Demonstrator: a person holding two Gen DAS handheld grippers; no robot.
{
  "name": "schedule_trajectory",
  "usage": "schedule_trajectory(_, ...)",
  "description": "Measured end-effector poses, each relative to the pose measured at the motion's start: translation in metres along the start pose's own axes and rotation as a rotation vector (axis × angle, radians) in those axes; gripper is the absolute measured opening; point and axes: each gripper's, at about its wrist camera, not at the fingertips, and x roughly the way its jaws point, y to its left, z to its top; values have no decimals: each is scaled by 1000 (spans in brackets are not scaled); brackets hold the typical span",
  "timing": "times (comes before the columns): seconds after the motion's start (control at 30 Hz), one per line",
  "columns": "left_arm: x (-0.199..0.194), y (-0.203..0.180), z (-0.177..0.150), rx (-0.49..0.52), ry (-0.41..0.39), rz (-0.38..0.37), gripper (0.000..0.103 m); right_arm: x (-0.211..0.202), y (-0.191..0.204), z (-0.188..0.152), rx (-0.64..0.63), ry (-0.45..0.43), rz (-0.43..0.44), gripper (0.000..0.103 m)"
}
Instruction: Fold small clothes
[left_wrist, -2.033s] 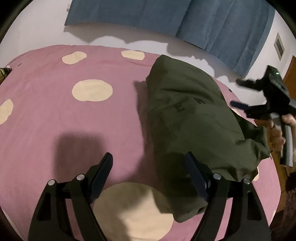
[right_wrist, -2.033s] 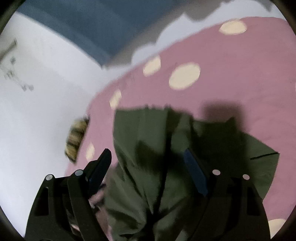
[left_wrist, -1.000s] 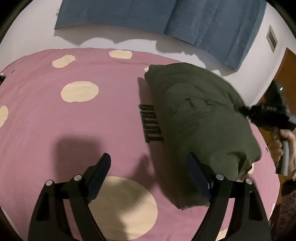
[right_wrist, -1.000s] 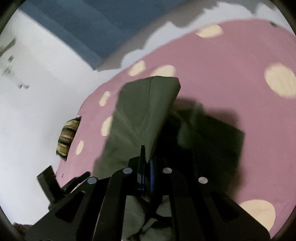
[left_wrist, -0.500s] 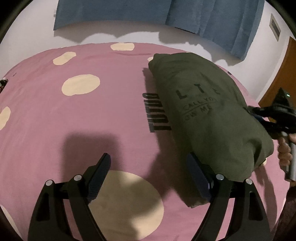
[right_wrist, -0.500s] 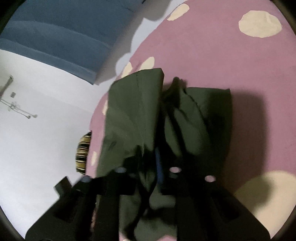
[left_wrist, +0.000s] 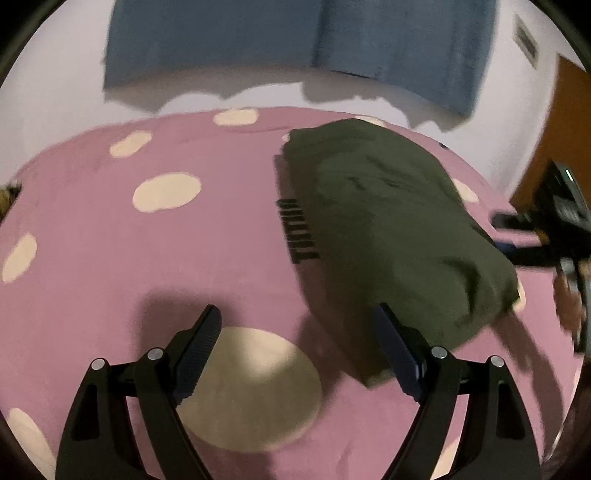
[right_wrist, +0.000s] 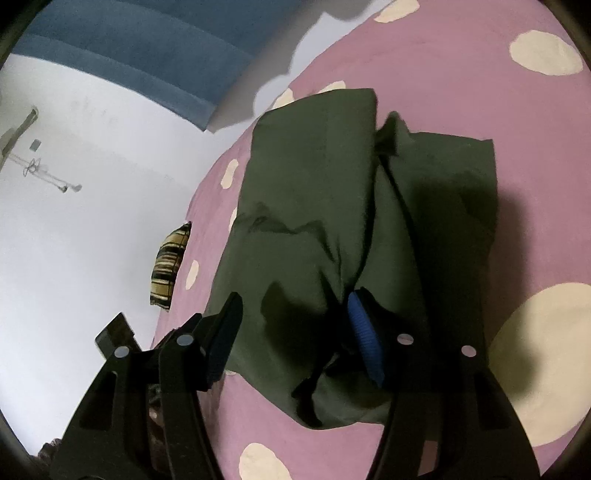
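Note:
A dark olive green garment (left_wrist: 391, 229) lies folded in a long bundle on the pink bedspread (left_wrist: 110, 240) with cream dots; faint printed letters show on its top. My left gripper (left_wrist: 299, 343) is open and empty, low over the bedspread just left of the garment's near end. My right gripper (right_wrist: 295, 328) is open, its fingers straddling the near end of the garment (right_wrist: 332, 229), holding nothing. The right gripper also shows at the right edge of the left wrist view (left_wrist: 546, 236).
Black lettering (left_wrist: 297, 230) is printed on the bedspread beside the garment. A striped cushion (right_wrist: 168, 266) lies at the bed's far edge. Blue curtains (left_wrist: 295, 40) hang on the white wall behind. A brown door (left_wrist: 557, 136) stands at the right.
My right gripper, shut on the garment's fold a second ago, has laid it down and opened. The garment now lies flatter. My left gripper stayed open and barely moved.

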Motion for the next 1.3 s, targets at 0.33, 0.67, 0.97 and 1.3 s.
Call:
schedule_trajectory(0.33,-11,-10,-8,43,-31,41,83,-4,-6,4,18,-18,-3,59)
schedule_trajectory(0.67,17,-29,-17,111,23,37,83,12,3,2,-48,27,-43,9)
schedule_trajectory(0.97,27,-44,-10,127,35,-8,87,-50,13,-8,-122,-128,-110,4)
schedule_trajectory(1.3,58,-32,-19,46,159,-69,88,-24,-87,-32,124,-120,-16,1)
